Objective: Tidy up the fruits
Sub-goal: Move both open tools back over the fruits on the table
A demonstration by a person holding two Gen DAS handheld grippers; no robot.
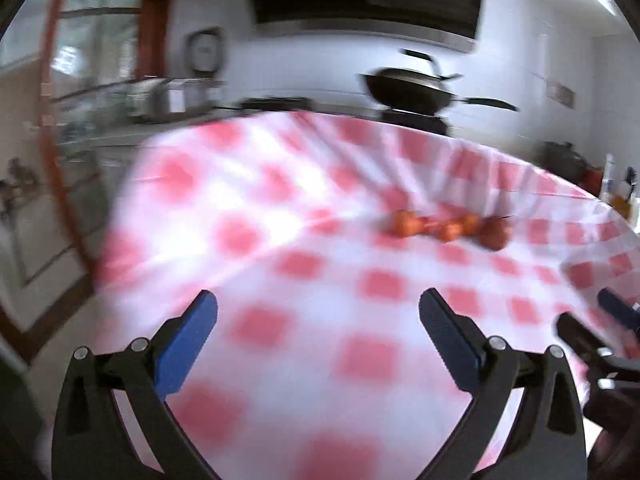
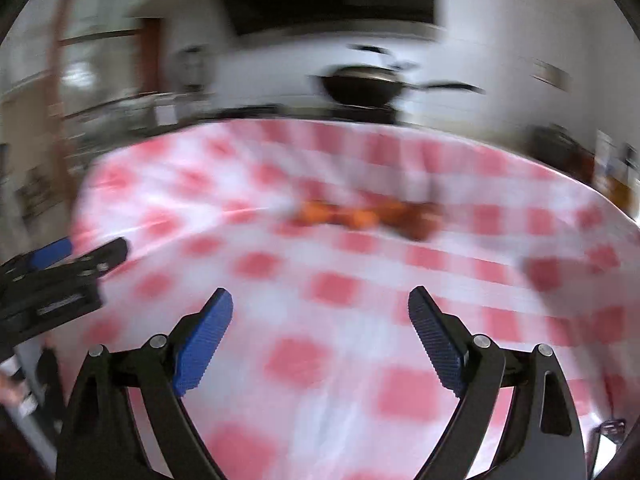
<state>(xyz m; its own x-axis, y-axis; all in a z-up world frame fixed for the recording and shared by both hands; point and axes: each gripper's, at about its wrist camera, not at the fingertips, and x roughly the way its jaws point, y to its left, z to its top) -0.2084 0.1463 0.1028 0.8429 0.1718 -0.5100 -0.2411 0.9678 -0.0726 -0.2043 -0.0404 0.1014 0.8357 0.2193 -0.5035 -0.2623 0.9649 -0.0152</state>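
Several small red and orange fruits (image 1: 448, 229) lie in a row on a table with a red-and-white checked cloth (image 1: 280, 208). They also show in the right wrist view (image 2: 360, 216), blurred. My left gripper (image 1: 318, 304) is open and empty above the cloth, well short of the fruits. My right gripper (image 2: 320, 300) is open and empty, also short of them. Each gripper shows at the edge of the other's view: the right one (image 1: 592, 320), the left one (image 2: 80, 254).
A black wok (image 1: 412, 90) on a stove stands behind the table's far edge. A counter with kitchen items (image 1: 168, 96) runs at the back left. Bottles and a dark pot (image 1: 592, 172) stand at the far right.
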